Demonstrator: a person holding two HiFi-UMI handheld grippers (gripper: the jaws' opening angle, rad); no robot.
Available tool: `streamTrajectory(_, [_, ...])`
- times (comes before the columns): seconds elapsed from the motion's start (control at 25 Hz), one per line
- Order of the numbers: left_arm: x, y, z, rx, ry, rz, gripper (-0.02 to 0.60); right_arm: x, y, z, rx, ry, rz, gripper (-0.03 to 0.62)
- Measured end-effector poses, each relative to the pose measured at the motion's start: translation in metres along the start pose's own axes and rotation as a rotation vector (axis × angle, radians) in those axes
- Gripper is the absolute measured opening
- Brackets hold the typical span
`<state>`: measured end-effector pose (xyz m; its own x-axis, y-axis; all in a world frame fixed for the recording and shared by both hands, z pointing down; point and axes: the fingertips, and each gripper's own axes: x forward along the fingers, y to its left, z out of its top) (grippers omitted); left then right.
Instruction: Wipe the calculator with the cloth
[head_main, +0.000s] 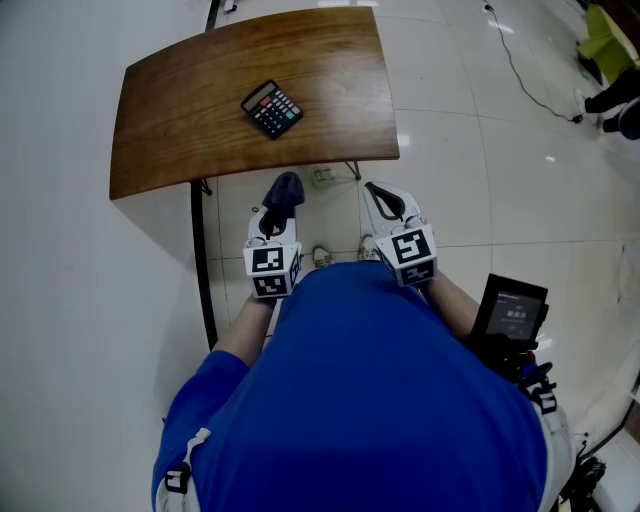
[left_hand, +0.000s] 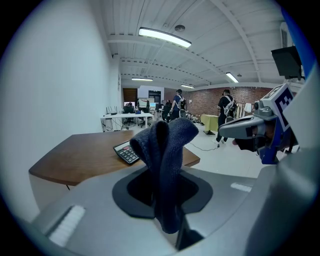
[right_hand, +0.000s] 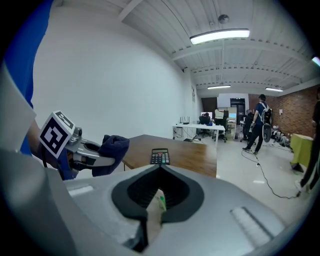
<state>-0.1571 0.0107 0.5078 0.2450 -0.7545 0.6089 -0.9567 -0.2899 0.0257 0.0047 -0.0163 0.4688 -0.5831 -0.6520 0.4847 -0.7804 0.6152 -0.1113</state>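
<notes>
While floor tiles gleam, calculator rests on table.

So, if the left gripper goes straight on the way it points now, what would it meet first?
Probably the calculator: the left gripper, jaws shut on the cloth, points over the near edge of the table toward it. Depth is unclear.

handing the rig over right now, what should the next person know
Left gripper: shut on the dark blue knitted cloth, held short of the table.
Right gripper: shut, empty.
The black calculator lies on the brown wooden table; neither gripper touches it.
Done: cloth is in hand.
Left: bring the cloth to the calculator and wipe it.
</notes>
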Motion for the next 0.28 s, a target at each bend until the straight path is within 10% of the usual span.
streamTrajectory(0.28, [-0.006, 0.005, -0.007, -0.013, 0.009, 0.012, 0.066, 0.003, 0.008, -0.008, 0.000, -0.001, 0.021, 0.003])
